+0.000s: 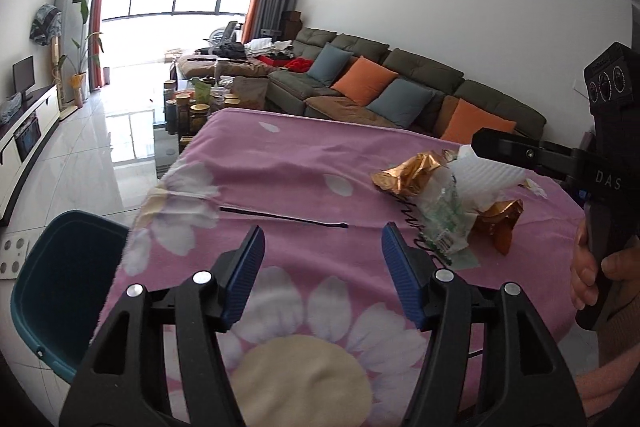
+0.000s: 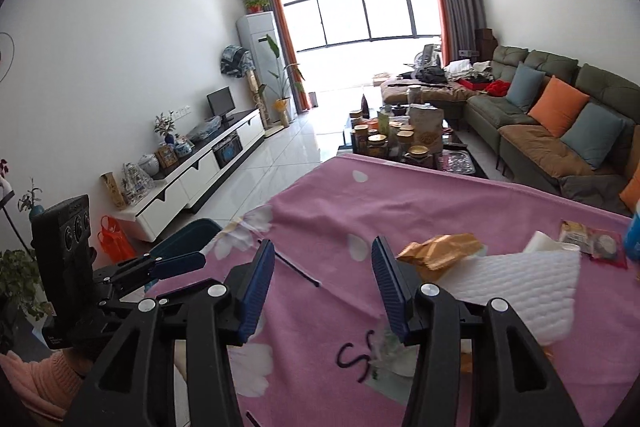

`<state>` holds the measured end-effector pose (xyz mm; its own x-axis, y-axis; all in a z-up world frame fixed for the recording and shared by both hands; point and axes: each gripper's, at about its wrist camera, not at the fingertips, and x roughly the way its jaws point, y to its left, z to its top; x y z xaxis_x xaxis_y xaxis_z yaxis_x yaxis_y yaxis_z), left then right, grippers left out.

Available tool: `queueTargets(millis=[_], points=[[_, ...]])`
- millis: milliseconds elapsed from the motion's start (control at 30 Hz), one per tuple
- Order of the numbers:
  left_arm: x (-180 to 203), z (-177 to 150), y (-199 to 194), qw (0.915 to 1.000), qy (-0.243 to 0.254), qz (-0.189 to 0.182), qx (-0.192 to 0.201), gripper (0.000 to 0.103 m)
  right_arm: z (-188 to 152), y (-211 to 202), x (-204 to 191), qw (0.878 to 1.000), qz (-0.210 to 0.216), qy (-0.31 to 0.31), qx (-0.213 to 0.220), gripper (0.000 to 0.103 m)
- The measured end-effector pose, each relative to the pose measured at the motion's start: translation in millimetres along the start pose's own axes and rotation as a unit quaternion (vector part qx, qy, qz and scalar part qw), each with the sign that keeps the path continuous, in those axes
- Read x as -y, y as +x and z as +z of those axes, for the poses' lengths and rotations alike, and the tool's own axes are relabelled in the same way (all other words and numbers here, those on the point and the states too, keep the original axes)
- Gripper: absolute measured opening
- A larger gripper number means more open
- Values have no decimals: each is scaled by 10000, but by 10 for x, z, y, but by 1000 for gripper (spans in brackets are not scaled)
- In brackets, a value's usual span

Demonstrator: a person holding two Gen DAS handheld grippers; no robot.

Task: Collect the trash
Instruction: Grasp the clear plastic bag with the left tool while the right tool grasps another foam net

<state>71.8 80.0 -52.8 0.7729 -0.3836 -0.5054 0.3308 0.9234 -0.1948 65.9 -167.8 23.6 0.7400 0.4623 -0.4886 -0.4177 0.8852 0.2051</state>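
The heap of trash, a crumpled gold foil wrapper, a clear plastic wrapper with green print and a white quilted foam sheet, lies on the pink flowered blanket. It sits ahead and to the right of the left gripper, and just beside the right gripper on its right, so the right hand is nearer. Both grippers stand partly open with nothing between the pads. The teal plastic bin stands off the blanket's left edge, its bottom cut off. The clear wrapper seems to run under the right gripper's finger, though that is hard to make out.
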Motion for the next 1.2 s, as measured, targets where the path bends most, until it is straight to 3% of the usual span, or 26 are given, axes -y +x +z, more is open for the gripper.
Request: queueTargets(millis=[233,500,700,833,867,933,1200], points=[[666,72,504,9963,383,-679,-361,64,-142,-332,751,9927,-1000,651,183,49],[1056,68,900,9912,679,-752,-855,65,-323,-251,1110,9903,-926,1038,-5,49],[1089,50,1058,9888,566,-805,-1124,50,-371,-174,1127,9901,-837,1121,-82,47],[1049,23,1099,9869,468,-892,-1259,28,-395,-150,1125,9897,-800,1177,-156,30],[1038,20,1096,9869,428,-916,-1257,28,-389,-149,1127,9896,-787,1197,-168,29],[1002,17,1079,9871,372,-962,-1224,22,-404,-151,1134,9895,-756,1212,-196,15],[883,20,906,9888,205,-1012,-1082,21,-373,-255,1092,9909,-641,1184,-41,10]])
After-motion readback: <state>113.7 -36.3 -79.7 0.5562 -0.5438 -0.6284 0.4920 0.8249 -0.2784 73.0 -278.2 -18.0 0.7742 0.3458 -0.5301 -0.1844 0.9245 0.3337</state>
